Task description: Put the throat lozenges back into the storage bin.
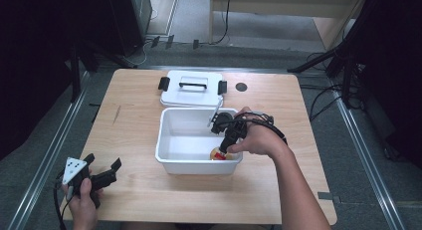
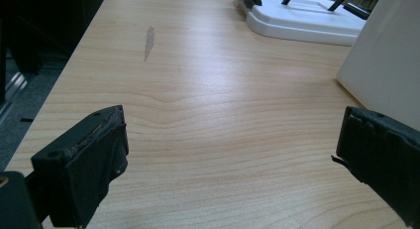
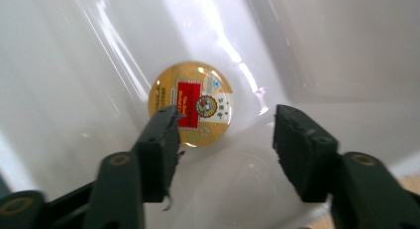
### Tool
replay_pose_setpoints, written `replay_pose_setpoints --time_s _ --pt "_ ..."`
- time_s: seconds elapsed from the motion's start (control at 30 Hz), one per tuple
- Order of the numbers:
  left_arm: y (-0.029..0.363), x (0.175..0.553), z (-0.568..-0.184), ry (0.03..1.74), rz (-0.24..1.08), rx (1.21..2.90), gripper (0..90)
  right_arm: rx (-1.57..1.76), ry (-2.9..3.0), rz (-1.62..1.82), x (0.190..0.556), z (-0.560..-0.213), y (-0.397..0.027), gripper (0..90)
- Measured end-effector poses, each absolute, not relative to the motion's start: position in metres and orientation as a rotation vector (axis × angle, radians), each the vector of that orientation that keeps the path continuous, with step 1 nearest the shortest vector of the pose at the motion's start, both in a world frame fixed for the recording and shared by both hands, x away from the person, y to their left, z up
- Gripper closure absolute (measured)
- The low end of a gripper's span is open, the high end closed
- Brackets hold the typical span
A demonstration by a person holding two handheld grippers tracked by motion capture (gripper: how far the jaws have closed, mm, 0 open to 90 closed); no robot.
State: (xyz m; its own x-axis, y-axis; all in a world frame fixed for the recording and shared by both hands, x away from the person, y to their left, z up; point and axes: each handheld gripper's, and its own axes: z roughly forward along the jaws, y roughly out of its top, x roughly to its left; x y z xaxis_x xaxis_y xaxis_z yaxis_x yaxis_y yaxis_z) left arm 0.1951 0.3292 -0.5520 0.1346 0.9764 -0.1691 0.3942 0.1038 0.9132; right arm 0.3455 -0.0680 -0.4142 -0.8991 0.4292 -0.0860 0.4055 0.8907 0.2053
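Right gripper (image 1: pixel 222 151) reaches down into the white tub (image 1: pixel 167 140), at its near right corner. In the right gripper view its jaws stand part open, a gap between them, nothing pressed between the pads. A small round tin (image 3: pixel 190 103) with a gold lid and a red label lies on the tub floor just beyond the jaw tips, nearer the left jaw, which overlaps its lower edge in that view; whether they touch I cannot tell. From above, the tin (image 1: pixel 218 154) shows right under the gripper's tip.

Left gripper (image 1: pixel 110 169) rests low at the table's (image 1: pixel 134 125) near left corner, jaws wide, bare wood between them. The tub's lid (image 1: pixel 191 89) with black clasps lies flat beyond the tub.
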Motion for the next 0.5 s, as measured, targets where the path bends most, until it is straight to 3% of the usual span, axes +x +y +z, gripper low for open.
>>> replay_pose_setpoints --time_s 0.1,0.5 --pt "0.329 0.195 -0.552 1.422 0.768 1.455 0.0 0.694 2.922 0.335 0.345 -0.401 -0.071 53.1" --pt "0.329 0.195 -0.552 1.42 0.769 1.454 0.0 0.708 2.871 0.416 0.333 -0.361 -0.087 50.6"
